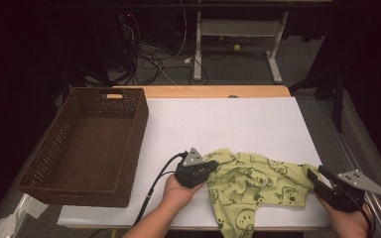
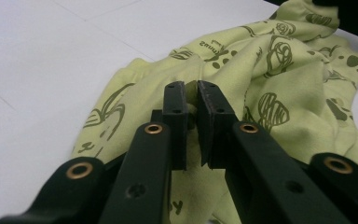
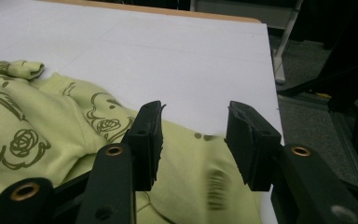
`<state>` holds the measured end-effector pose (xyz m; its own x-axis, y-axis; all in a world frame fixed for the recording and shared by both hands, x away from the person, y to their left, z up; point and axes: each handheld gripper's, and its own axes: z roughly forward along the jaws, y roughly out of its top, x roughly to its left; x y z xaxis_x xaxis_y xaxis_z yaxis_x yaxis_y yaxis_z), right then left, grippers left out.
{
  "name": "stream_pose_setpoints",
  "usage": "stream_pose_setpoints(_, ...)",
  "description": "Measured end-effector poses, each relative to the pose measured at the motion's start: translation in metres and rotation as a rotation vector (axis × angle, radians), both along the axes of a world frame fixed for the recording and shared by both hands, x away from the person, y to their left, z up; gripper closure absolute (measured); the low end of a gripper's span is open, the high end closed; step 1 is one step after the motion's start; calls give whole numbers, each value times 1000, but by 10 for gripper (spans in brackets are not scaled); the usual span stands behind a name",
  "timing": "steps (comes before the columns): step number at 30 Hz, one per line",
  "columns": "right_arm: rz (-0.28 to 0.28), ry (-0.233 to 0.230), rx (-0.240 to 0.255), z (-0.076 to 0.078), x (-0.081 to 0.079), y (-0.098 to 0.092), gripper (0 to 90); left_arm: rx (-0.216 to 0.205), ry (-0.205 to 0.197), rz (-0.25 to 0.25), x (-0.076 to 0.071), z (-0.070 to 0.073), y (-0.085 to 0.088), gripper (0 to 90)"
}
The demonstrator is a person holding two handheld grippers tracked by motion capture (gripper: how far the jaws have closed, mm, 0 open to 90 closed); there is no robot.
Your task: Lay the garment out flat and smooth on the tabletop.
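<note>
My left gripper (image 2: 192, 95) pinches a fold of the green shirt (image 1: 258, 181) near the worktop's (image 1: 228, 124) front; my right gripper's (image 3: 193, 135) jaws stand apart over its right edge.

Open white table (image 1: 218, 124) beyond garment (image 1: 258, 183); basket (image 1: 87, 146) left.

You're looking at print on the green shirt (image 2: 279, 79): in the left gripper view a short word is showing near the fold, reading roughly "Lmnus", too small to confirm. Lower down, a lone "y" is peeking out beside the jaws. Nothing else is reading as text.
</note>
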<state>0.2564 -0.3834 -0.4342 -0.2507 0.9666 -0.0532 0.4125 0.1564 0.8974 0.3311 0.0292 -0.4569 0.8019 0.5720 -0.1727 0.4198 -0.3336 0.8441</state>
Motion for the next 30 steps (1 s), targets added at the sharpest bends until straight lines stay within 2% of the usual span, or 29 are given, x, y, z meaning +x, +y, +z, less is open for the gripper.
stream_pose_setpoints(11,9,0,3,0,2,4,577,-35,-28,27,-5,6,11,807)
stream_pose_setpoints(17,37,1,2,0,8,12,581,-28,-51,42,-12,9,18,806)
stream_pose_setpoints(30,145,-1,1,2,41,41,585,-24,-49,120,-30,9,50,806)
